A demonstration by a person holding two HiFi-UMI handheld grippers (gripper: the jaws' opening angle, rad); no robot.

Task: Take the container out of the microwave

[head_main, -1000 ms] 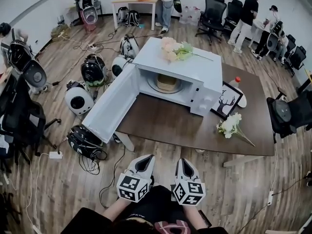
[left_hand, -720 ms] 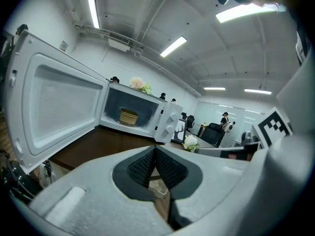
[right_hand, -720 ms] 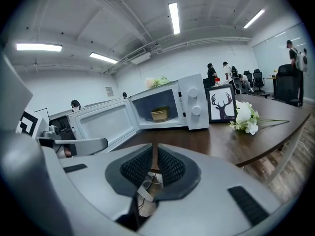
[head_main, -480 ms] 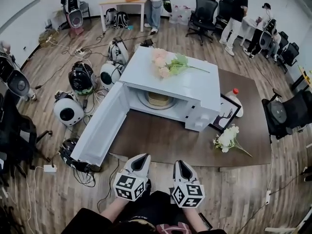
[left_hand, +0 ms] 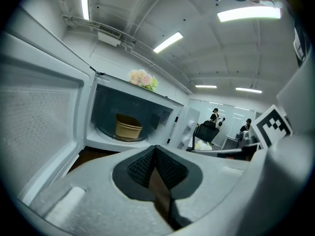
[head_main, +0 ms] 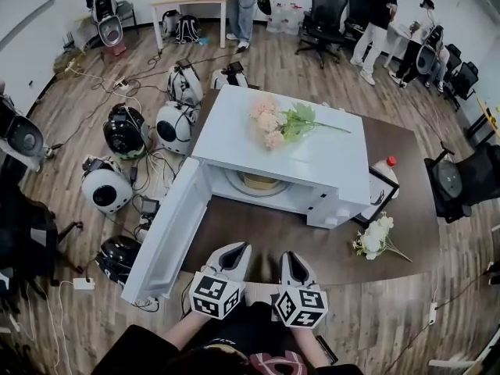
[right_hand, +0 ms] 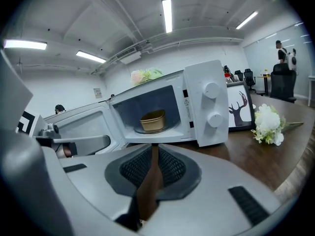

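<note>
A white microwave (head_main: pixel 289 143) stands on the brown table (head_main: pixel 410 151) with its door (head_main: pixel 168 237) swung wide to the left. A tan container (head_main: pixel 258 181) sits on the turntable inside, also seen as the container (left_hand: pixel 129 127) and the container (right_hand: pixel 152 121) in the gripper views. Both grippers hang side by side at the table's near edge, well short of the cavity. The left gripper (head_main: pixel 234 250) (left_hand: pixel 155 149) has its pads together and holds nothing. The right gripper (head_main: pixel 289 258) (right_hand: pixel 151 149) has just been opening and shows a narrow gap with nothing in it.
Pink flowers (head_main: pixel 275 123) lie on the microwave's top. A framed deer picture (head_main: pixel 377 198), a red-capped bottle (head_main: pixel 387 166) and white flowers (head_main: pixel 375 237) sit right of it. Round devices (head_main: pixel 105 190) and cables litter the floor at left. People and office chairs stand at the back.
The microwave and table have drawn nearer and lower in the head view. Both grippers have come forward to the table's near edge, side by side.
</note>
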